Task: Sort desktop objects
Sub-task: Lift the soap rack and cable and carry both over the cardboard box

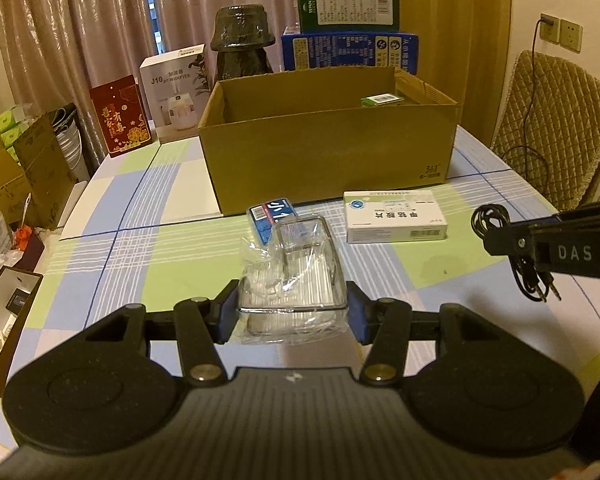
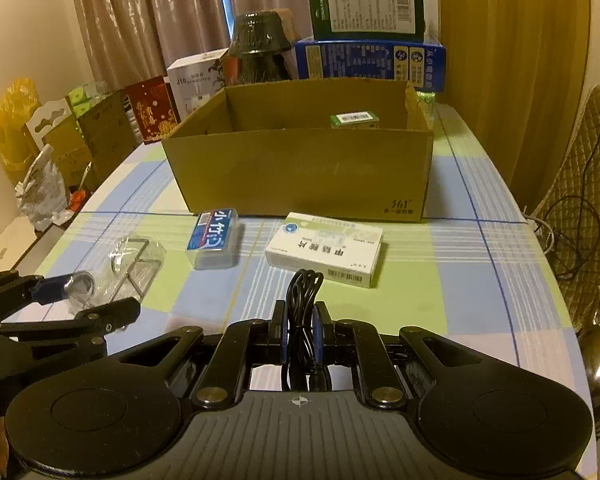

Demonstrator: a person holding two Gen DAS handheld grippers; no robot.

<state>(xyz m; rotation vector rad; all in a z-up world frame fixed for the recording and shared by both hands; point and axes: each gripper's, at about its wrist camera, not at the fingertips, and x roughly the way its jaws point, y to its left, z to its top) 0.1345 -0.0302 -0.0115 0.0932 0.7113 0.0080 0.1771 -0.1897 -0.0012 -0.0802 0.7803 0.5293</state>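
Observation:
My left gripper is shut on a clear plastic box in a crinkled wrapper, held above the checked tablecloth. From the right wrist, that clear plastic box shows at the left between the left gripper's fingers. My right gripper is shut on a coiled black cable; the same black cable hangs at the right of the left wrist view. On the table lie a blue-labelled small case and a white medicine box. Behind them stands an open cardboard box with a green box inside.
Beyond the cardboard box stand a blue carton with a green carton on top, a dark wrapped vase, a white humidifier box and a red gift box. A quilted chair is at the right; clutter lies off the table's left edge.

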